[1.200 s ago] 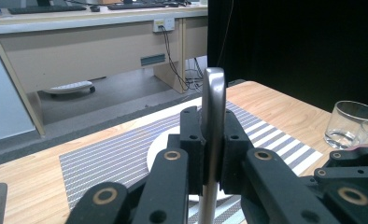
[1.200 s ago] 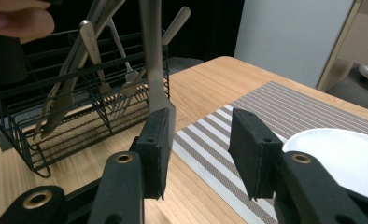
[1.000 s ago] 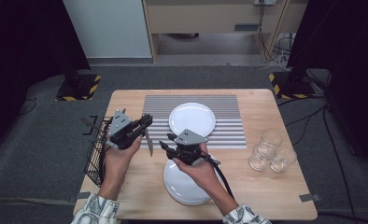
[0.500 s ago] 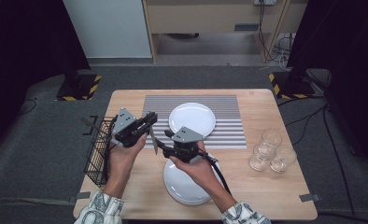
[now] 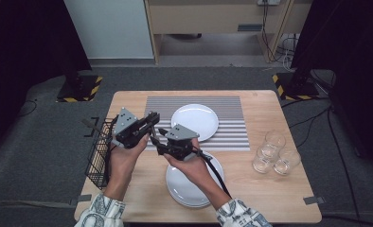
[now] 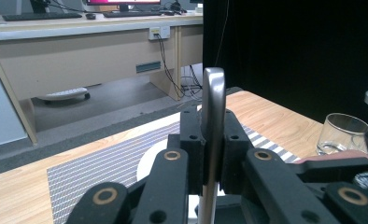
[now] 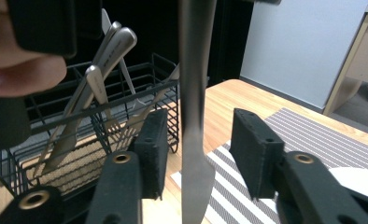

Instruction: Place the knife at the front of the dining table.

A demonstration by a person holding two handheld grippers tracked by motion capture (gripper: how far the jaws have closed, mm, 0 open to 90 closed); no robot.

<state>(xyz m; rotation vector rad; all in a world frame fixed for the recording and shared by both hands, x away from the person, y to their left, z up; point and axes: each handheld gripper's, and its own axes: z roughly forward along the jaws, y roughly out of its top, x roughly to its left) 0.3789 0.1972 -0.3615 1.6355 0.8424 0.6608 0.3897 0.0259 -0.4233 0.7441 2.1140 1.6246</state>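
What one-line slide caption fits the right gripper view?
Right gripper, jaws open, straddles a table knife hanging blade-down, with the black wire cutlery basket behind.

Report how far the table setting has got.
Done: one plate lies on the striped mat. In hand: the left gripper clamps a knife, which hangs between the right gripper's open pads, untouched. Left: laying the knife down; more cutlery waits in the basket.
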